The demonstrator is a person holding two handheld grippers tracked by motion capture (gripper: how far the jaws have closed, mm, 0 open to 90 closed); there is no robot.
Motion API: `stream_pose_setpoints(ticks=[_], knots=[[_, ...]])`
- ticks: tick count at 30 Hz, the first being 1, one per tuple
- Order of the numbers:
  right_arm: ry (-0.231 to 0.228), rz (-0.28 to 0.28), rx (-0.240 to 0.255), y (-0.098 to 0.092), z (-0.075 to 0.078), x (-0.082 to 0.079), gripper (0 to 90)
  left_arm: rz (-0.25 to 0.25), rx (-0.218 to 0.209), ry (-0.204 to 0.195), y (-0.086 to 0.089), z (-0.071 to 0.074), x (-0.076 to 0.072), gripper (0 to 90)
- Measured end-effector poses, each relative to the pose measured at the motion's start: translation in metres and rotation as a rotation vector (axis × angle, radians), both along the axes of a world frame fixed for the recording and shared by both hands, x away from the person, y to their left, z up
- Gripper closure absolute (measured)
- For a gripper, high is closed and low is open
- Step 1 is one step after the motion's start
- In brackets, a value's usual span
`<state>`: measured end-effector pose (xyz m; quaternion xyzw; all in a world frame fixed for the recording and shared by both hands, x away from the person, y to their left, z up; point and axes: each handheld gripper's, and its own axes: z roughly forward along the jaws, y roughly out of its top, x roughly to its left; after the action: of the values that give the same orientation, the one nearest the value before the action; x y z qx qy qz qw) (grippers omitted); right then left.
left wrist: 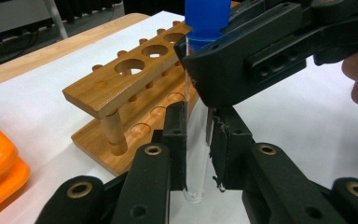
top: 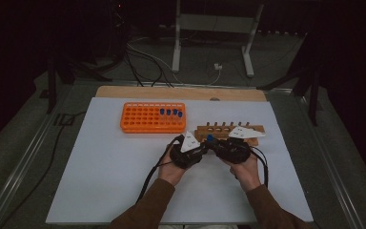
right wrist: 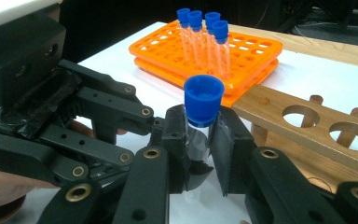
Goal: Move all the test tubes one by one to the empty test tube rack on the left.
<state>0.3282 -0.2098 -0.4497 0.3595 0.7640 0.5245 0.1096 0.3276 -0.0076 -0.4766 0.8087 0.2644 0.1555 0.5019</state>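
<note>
A clear test tube (left wrist: 196,154) with a blue cap (right wrist: 203,100) stands upright above the white table sheet, held by both grippers in front of the wooden rack (top: 228,131). My left gripper (left wrist: 198,121) is shut on the tube's lower glass, its rounded bottom showing just below the pads. From the other side, my right gripper (right wrist: 200,135) is shut on the tube right under the cap. In the high view the two grippers meet tip to tip, left gripper (top: 204,146) and right gripper (top: 215,144), with the blue cap (top: 210,138) between them.
An orange rack (top: 152,118) stands at the back left with several blue-capped tubes (right wrist: 205,37) upright at its right end. The wooden rack (left wrist: 121,84) has a row of open holes. The white sheet (top: 100,181) covers the table.
</note>
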Motion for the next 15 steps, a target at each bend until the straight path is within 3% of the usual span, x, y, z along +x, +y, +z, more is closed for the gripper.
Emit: stream_pose_setpoints(ticks=[10,15], knots=[[-0.008,-0.014,0.041,-0.012,0.006,0.001,46.1,0.054,-0.034,0.0,0.02,0.009,0.007,78.3],[-0.014,-0.018,0.019,-0.013,0.006,0.001,31.5,0.083,-0.062,-0.001,0.034,0.015,0.011,78.3]])
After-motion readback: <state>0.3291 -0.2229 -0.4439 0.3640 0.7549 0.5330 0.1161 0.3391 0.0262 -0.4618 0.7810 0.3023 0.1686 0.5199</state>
